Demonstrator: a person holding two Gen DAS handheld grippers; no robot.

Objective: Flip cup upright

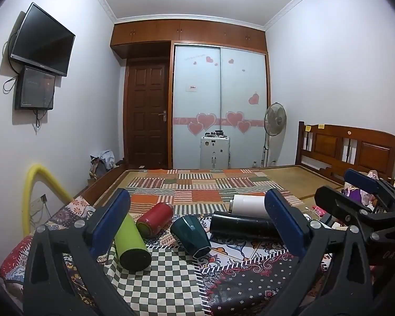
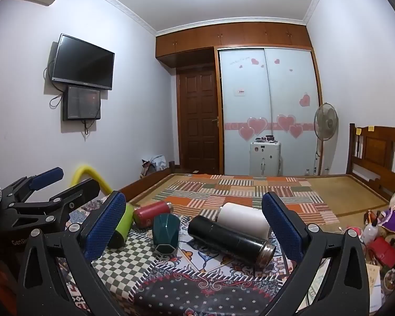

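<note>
A: Where do the cups lie?

B: Five lie on their sides on the patchwork bedspread [image 1: 171,284]. From left to right: a green cup [image 1: 131,245], base toward the camera; a red cup [image 1: 155,218] just beside it; a dark teal faceted cup [image 1: 191,234] in the middle; a black flask [image 1: 242,226]; and a white cup [image 1: 250,205] just behind the flask. None stands upright.

A: And the grippers?

B: The left gripper [image 1: 197,223] hovers above the bedspread, its blue pads [image 1: 115,216] spread wide, holding nothing; the teal cup shows between them. The right gripper [image 2: 194,226] is likewise wide apart and empty, with the flask's metal neck pointing toward its right pad [image 2: 281,229].

A: Background?

B: A wall-mounted television [image 2: 83,63], a wooden door [image 2: 198,121], a sliding wardrobe [image 2: 266,110] with heart stickers, and a standing fan [image 2: 326,122].
</note>
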